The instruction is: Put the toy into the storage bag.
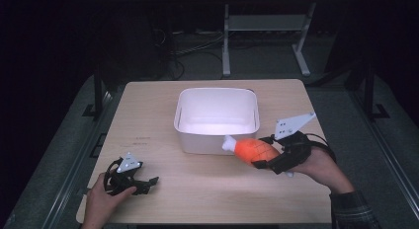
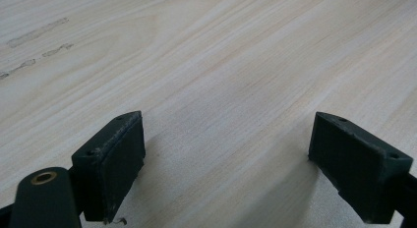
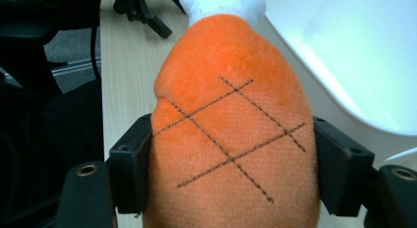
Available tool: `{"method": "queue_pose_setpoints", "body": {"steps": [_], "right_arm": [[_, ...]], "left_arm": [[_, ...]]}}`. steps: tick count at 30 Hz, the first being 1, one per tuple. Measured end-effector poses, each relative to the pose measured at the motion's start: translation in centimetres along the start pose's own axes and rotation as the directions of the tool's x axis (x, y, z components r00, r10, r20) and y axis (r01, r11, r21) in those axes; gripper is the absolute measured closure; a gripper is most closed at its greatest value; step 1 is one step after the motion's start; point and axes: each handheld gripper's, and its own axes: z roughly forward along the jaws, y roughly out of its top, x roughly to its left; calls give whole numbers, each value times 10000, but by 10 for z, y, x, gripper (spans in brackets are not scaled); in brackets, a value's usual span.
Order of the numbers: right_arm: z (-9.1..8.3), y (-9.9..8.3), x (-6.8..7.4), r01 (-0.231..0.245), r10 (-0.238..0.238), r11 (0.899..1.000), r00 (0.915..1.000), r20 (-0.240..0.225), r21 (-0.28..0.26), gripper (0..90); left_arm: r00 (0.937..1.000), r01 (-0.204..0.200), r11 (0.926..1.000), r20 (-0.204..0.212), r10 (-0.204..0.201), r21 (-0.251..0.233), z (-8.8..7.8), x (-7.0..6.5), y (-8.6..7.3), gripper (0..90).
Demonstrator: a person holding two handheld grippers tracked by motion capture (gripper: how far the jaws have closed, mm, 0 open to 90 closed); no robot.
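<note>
An orange plush drumstick [image 1: 254, 150] with a white bone end and stitched crosshatch lines hangs just in front of the white bin [image 1: 217, 136], near its front right wall. My right gripper [image 1: 264, 159] is shut on it; in the right gripper view both pads press the orange body [image 3: 231, 134] from either side. My left gripper [image 1: 148, 182] rests low on the table at the front left, held by a hand. Its jaws stand wide apart over bare wood [image 2: 226, 139] with nothing between them.
The white bin's [image 3: 344, 56] inside looks empty from above. The light wooden table [image 1: 148, 105] has marks near its left side. Beyond the far edge stand a metal frame [image 1: 267, 36] and cables on a dark floor.
</note>
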Motion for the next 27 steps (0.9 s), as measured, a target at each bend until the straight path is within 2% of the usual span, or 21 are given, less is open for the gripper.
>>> {"method": "queue_pose_setpoints", "body": {"steps": [6,16,27], "right_arm": [[-5,9,-8,-11,13,9998,10000,69,-205,281],[-8,30,-20,186,-181,9996,9995,250,-221,281],[-2,49,-37,352,-346,9992,9990,281,-196,279]], "left_arm": [[10000,16,10000,-17,-16,-43,0,0,0,131],[10000,1,10000,-20,-1,-39,0,0,0,131],[10000,6,10000,-31,-6,-59,0,0,0,131]]}}
